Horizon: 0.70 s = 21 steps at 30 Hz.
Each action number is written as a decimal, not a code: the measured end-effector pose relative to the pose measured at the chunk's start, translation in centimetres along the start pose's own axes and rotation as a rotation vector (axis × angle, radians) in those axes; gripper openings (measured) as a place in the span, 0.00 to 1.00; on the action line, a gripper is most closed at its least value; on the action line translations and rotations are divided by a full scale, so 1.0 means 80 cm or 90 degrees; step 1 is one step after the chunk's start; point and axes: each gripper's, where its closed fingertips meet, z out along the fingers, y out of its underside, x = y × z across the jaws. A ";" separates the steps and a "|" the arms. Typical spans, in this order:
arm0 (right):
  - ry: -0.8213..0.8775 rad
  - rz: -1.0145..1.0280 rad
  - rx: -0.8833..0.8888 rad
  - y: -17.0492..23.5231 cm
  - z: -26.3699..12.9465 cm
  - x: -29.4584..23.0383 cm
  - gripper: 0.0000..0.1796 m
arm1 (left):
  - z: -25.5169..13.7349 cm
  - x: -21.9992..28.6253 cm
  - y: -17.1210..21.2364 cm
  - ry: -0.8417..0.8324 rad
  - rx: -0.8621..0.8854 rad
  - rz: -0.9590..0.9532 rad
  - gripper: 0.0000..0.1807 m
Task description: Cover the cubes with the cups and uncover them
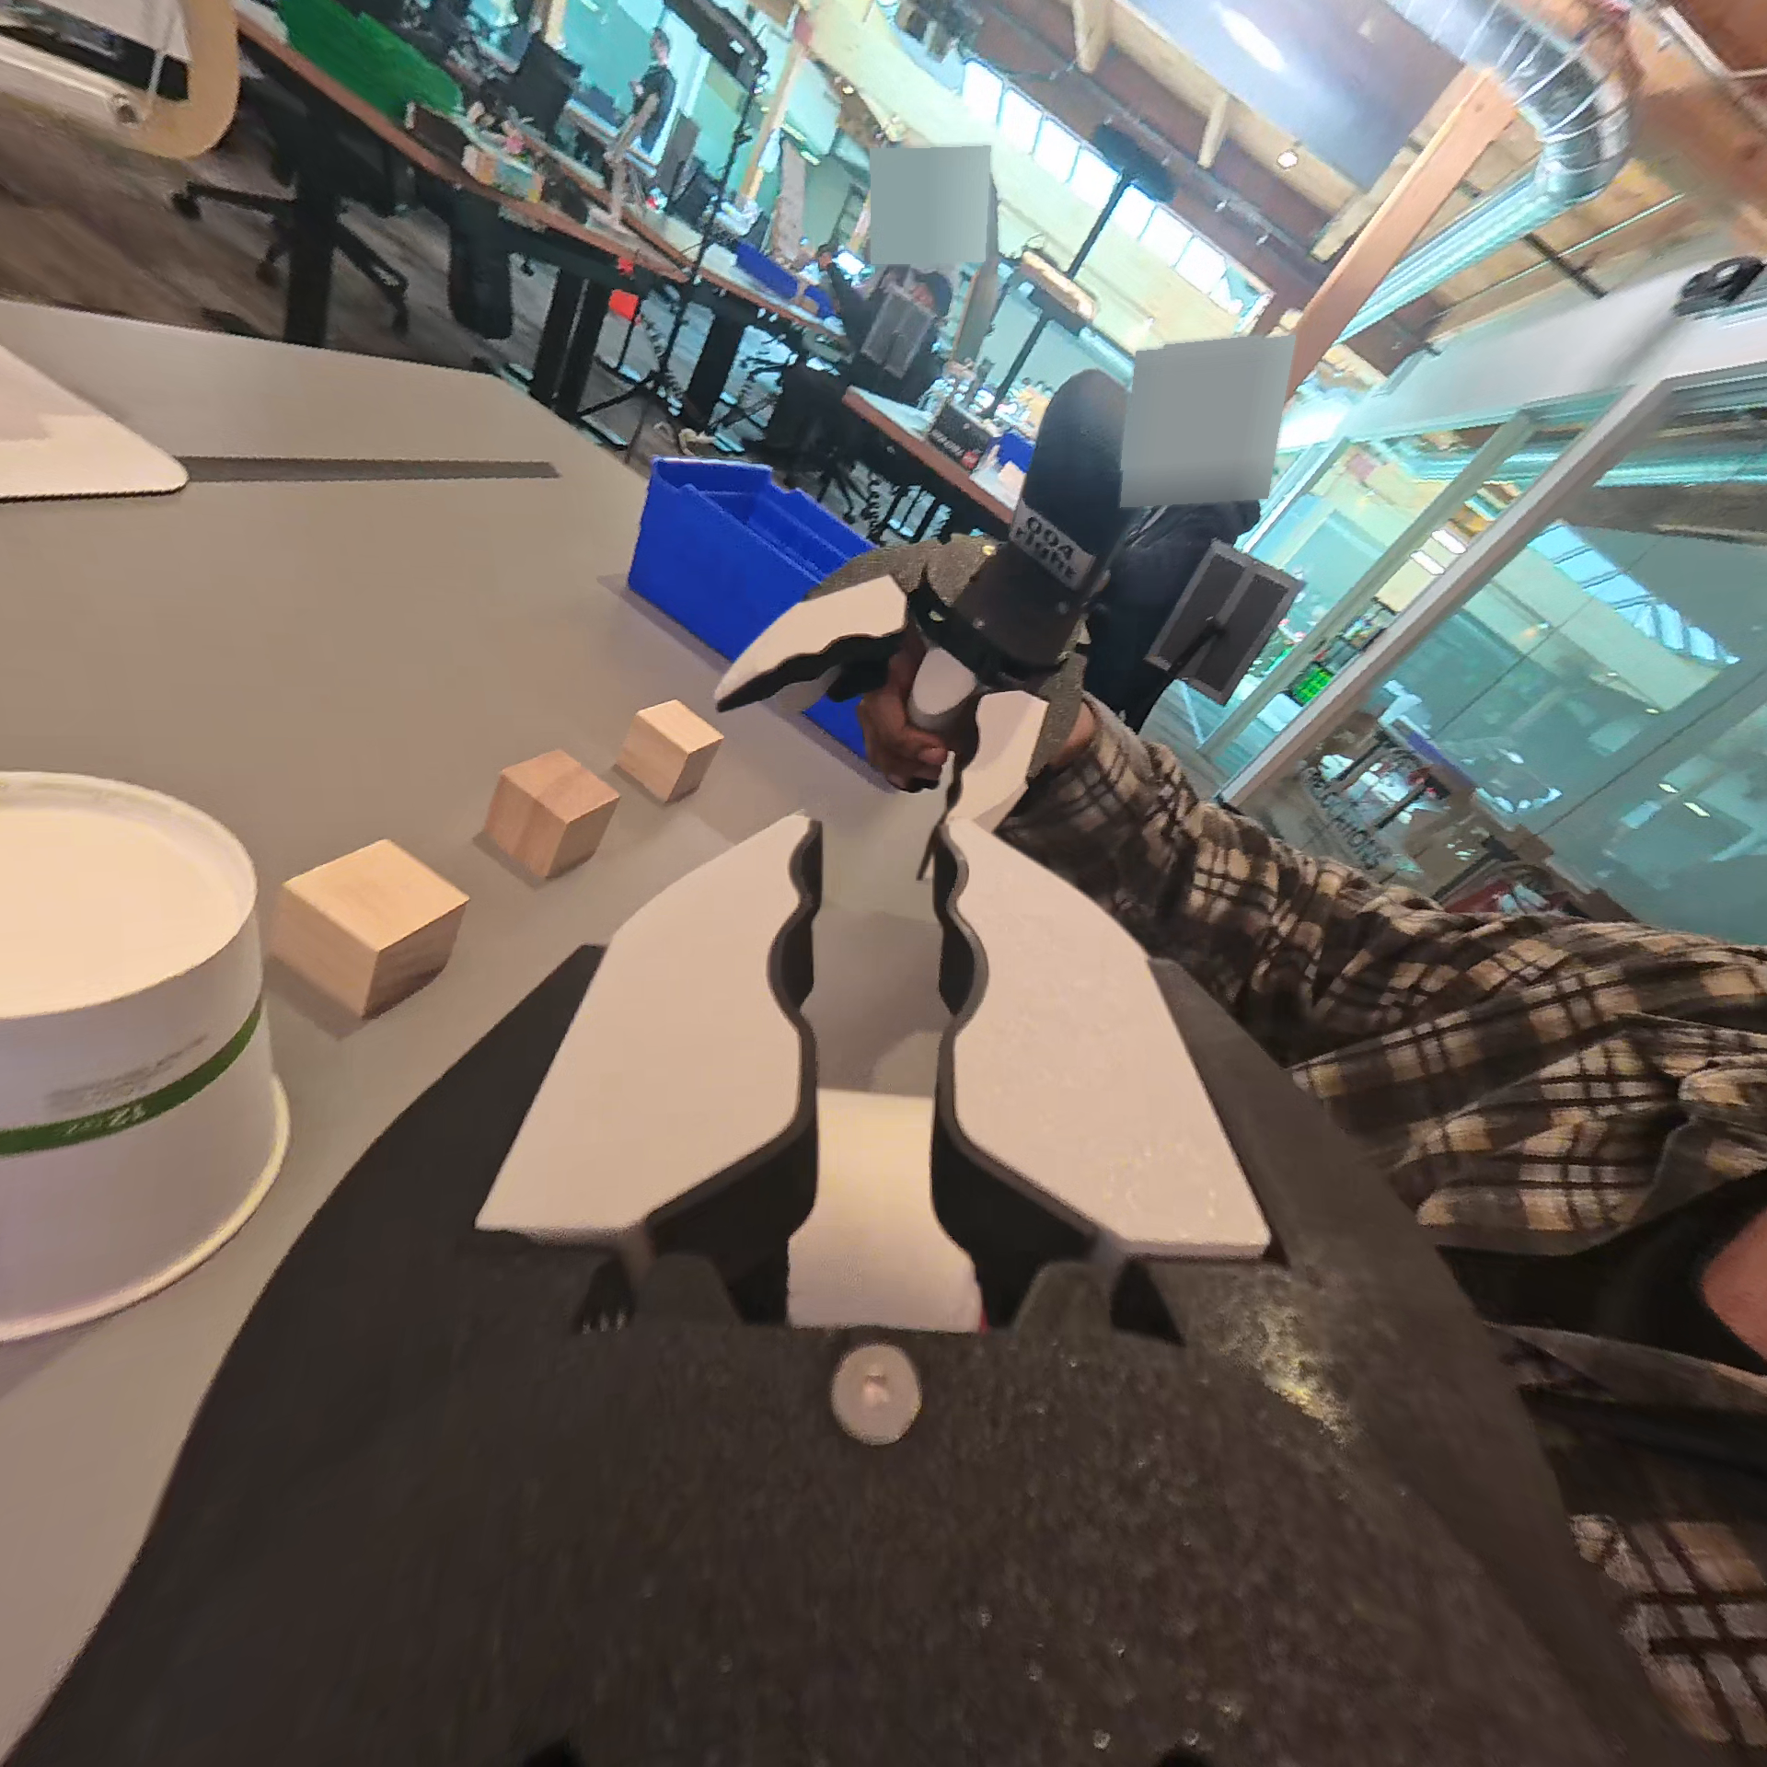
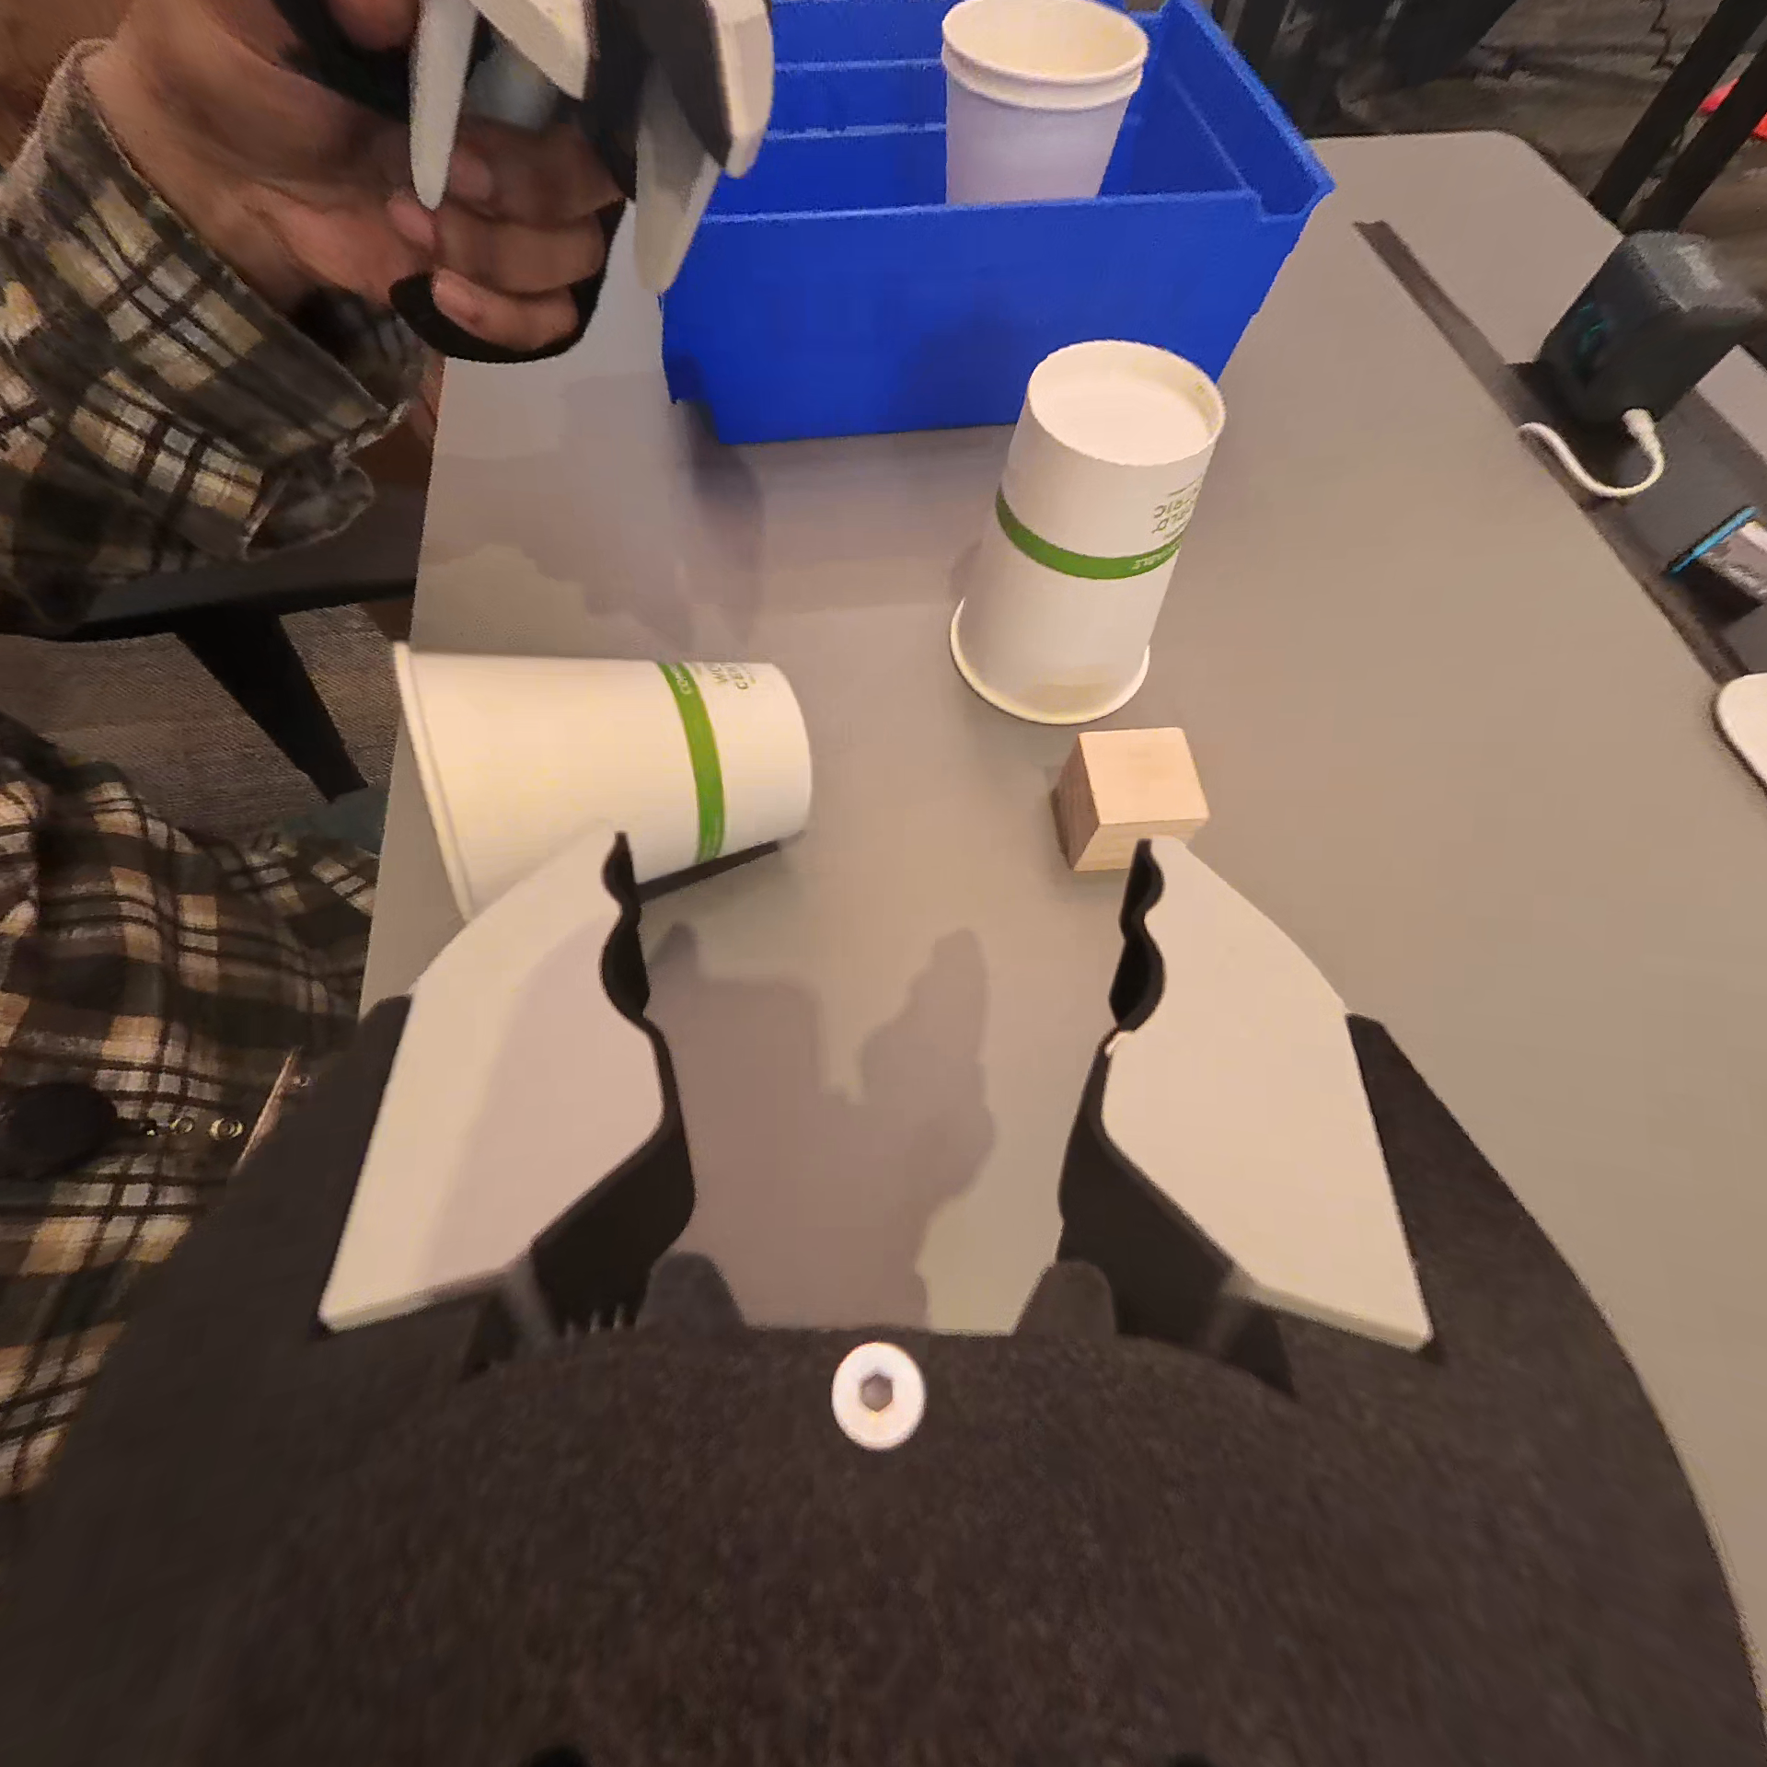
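Note:
Three wooden cubes [image 1: 368,923] [image 1: 550,813] [image 1: 669,734] stand uncovered in a row on the grey table. A white paper cup with a green band [image 1: 115,1052] stands upside down next to the nearest cube. In the right wrist view that cup [image 2: 1090,535] stands just beyond one cube [image 2: 1128,794]. A second cup [image 2: 593,765] lies on its side near the table's left edge. My right gripper [image 2: 880,851] is open and empty, its left fingertip over the lying cup. My left gripper [image 1: 884,841] is nearly shut with a narrow gap and grips nothing I can see. It hovers high [image 2: 545,234].
A blue bin [image 2: 908,316] holds an upright white cup [image 2: 1037,105]. Another blue bin [image 1: 708,564] sits past the cubes. A black device with a white cable [image 2: 1645,316] is at the right edge. The person's plaid sleeve [image 1: 1434,1033] reaches over the table.

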 end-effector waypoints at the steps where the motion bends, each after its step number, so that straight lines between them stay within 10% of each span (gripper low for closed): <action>1: -0.004 0.005 -0.001 0.002 0.002 -0.003 0.53 | -0.002 -0.002 0.002 -0.010 0.000 0.001 0.12; 21: -0.179 0.056 -0.090 0.019 0.021 -0.052 0.55 | -0.023 -0.007 0.058 -0.024 -0.060 -0.001 0.17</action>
